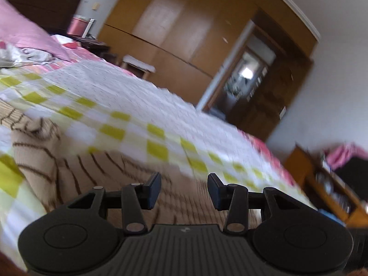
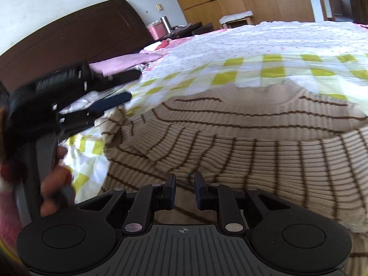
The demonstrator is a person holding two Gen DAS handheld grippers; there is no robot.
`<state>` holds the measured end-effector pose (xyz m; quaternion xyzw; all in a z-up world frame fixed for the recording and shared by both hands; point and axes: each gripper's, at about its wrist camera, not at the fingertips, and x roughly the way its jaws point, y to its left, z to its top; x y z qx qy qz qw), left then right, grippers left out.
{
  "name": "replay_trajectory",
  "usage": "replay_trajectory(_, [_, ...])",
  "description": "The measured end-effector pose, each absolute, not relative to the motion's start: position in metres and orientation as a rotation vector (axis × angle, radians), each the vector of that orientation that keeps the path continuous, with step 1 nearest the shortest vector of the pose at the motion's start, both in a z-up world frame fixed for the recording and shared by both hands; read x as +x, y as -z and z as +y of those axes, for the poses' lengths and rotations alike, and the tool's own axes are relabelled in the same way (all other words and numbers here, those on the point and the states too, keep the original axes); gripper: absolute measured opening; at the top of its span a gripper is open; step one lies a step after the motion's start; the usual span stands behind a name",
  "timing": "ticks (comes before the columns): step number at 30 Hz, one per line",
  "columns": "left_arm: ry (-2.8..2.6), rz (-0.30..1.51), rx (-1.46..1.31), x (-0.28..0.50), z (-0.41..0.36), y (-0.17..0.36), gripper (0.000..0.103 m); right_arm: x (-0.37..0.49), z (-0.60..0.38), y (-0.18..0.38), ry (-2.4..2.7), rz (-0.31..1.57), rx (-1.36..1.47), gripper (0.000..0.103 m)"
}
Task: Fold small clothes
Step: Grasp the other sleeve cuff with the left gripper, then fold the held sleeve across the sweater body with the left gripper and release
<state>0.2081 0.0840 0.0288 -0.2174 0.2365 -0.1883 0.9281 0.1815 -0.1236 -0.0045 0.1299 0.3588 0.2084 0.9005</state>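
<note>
**Striped sweater half folded on the bed, both tools empty**

The beige sweater (image 2: 241,142) with brown stripes lies on the checked bedspread (image 2: 271,69), directly ahead of and under the right tool (image 2: 184,189), 1 sleeve folded across its body. The right tool's jaws stand narrowly apart, grasping nothing. The left tool (image 1: 184,191), jaws released and empty, hangs above the sweater's edge.

Risk: the thick ribbed knit may spring back, or a pinch may catch the bedspread along with the sweater, dragging both.
</note>
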Motion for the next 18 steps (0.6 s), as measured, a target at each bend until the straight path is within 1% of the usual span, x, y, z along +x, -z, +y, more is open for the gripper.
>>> replay_trajectory(3, [0.318, 0.512, -0.487, 0.201, 0.1, -0.023, 0.048, 0.178, -0.136, 0.002, -0.413, 0.733, 0.268, 0.019])
replay_trajectory(8, [0.073, 0.484, -0.624, 0.211, 0.172, -0.026, 0.048, 0.175, -0.139, 0.003, -0.421, 0.73, 0.279, 0.019])
replay_trajectory(13, [-0.081, 0.483, -0.829, 0.252, 0.233, -0.024, 0.048, 0.172, -0.132, 0.008, -0.445, 0.732, 0.289, 0.019])
replay_trajectory(18, [-0.112, 0.519, -0.941, 0.291, 0.241, -0.006, 0.048, 0.177, -0.128, 0.016, -0.456, 0.753, 0.314, 0.019])
